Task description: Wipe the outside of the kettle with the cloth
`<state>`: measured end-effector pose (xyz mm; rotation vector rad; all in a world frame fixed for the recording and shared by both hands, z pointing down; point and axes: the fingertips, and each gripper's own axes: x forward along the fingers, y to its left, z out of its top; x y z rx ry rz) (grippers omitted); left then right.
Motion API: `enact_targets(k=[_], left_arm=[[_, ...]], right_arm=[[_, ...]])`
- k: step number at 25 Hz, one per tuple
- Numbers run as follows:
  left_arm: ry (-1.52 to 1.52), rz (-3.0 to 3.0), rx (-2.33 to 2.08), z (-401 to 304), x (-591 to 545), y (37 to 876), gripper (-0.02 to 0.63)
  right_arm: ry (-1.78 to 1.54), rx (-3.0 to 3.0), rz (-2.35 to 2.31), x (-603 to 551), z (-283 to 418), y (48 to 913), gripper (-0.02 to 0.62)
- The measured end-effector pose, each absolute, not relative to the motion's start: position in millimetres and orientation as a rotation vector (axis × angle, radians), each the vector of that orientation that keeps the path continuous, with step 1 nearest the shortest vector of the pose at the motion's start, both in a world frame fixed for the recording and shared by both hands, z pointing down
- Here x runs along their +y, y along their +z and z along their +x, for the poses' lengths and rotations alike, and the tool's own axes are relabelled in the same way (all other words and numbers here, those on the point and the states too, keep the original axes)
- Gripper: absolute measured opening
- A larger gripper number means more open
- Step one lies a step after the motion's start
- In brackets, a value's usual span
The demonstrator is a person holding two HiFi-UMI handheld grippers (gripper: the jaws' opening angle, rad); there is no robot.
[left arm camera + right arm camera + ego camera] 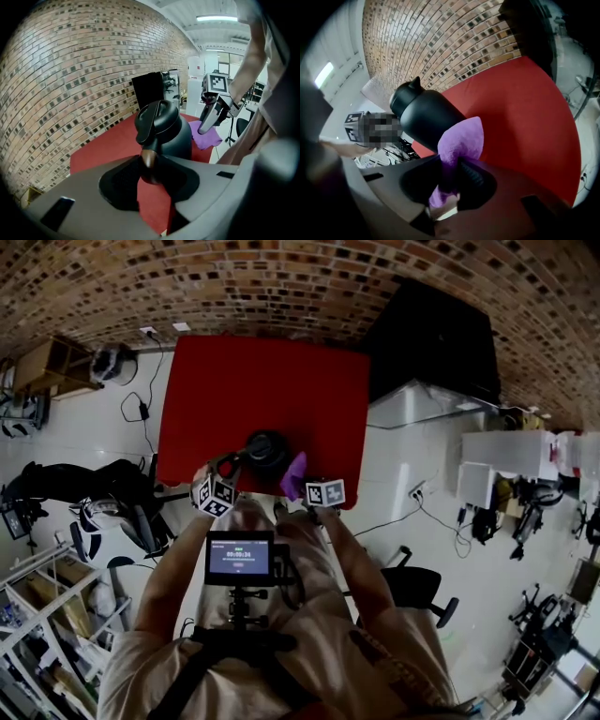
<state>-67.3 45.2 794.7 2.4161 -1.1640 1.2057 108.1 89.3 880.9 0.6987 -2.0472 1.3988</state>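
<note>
Grips the handle (pixel 146 123) of the black kettle (pixel 178 136) with the left tongs (pixel 149 165), clamped on it, near the front edge of the red tabletop (pixel 108 145). Pinches the purple cloth (pixel 463 138) in the right tongs (pixel 451 177), free end sticking out past the tips, just right of the kettle's body; cannot tell whether touching

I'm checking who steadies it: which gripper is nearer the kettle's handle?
Left. The left gripper is clamped on the handle itself; the right gripper holds the purple cloth beside the kettle body, away from the handle.
</note>
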Motion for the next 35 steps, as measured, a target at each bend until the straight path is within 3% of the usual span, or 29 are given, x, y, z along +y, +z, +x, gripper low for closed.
enact_targets(k=[6, 24, 35], left_arm=[[1.28, 2.413, -1.1, -52, 70, 795, 0.109], [1.13, 2.404, -1.084, -41, 70, 787, 0.104], [1.078, 2.407, -1.09, -40, 71, 788, 0.106]], right_arm=[[1.38, -1.985, 0.638, 98, 83, 909, 0.097], [1.362, -1.932, 0.639, 65, 79, 926, 0.095], [1.242, -1.753, 0.83, 67, 153, 965, 0.095]])
